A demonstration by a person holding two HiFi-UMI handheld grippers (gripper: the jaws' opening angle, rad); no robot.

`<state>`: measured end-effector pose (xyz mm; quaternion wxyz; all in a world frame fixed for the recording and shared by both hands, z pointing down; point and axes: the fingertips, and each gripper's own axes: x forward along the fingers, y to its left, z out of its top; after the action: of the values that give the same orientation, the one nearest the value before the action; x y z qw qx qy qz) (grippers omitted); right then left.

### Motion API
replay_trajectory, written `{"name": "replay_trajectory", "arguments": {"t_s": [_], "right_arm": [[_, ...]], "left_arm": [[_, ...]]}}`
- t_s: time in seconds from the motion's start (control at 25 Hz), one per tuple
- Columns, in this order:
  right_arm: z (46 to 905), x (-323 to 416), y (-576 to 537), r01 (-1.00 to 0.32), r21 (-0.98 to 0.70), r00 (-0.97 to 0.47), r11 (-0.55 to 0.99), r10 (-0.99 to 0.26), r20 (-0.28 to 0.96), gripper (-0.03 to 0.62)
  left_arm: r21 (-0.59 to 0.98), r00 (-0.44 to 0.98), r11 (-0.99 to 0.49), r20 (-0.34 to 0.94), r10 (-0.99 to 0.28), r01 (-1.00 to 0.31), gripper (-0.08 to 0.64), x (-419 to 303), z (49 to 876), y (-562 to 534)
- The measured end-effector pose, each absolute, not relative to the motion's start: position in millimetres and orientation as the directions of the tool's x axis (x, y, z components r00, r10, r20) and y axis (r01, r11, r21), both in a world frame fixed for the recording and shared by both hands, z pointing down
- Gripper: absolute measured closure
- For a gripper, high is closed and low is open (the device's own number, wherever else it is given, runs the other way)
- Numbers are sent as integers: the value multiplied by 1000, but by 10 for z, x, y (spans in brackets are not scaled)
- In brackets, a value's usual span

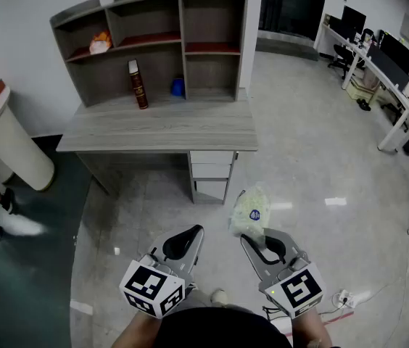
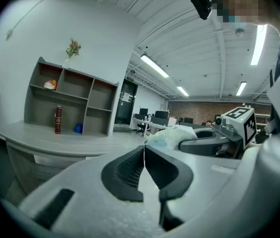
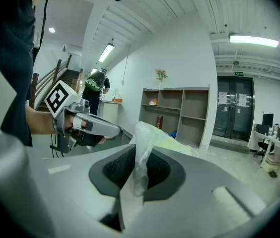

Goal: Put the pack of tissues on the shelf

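Observation:
The pack of tissues (image 1: 250, 212), pale green in a clear wrapper, hangs above the floor in front of the desk. My right gripper (image 1: 249, 235) is shut on the wrapper's end; in the right gripper view the plastic (image 3: 141, 152) is pinched between the dark pads. My left gripper (image 1: 195, 230) is beside it, shut and empty; its pads (image 2: 130, 168) meet in the left gripper view, and the tissue pack (image 2: 172, 135) shows to the right. The grey shelf unit (image 1: 154, 38) stands on the desk (image 1: 161, 129) ahead.
On the shelf unit are a dark red book (image 1: 138, 84), a blue object (image 1: 178, 87) and an orange-white item (image 1: 100, 43). Drawers (image 1: 212, 172) sit under the desk. A white bin (image 1: 5, 140) stands left. Office desks and chairs (image 1: 378, 71) line the right.

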<state>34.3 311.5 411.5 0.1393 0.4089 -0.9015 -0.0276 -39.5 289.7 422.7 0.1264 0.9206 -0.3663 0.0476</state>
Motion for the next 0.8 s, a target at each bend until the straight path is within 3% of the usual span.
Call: {"name": "replay_trajectory", "arguments": {"t_s": [0.8], "right_arm": [[4188,484,3109,-713,142,-651,686,-724,227,549]], "left_arm": [[178,712,-690,212,-669,-702,560,-213,4304,2955]]}}
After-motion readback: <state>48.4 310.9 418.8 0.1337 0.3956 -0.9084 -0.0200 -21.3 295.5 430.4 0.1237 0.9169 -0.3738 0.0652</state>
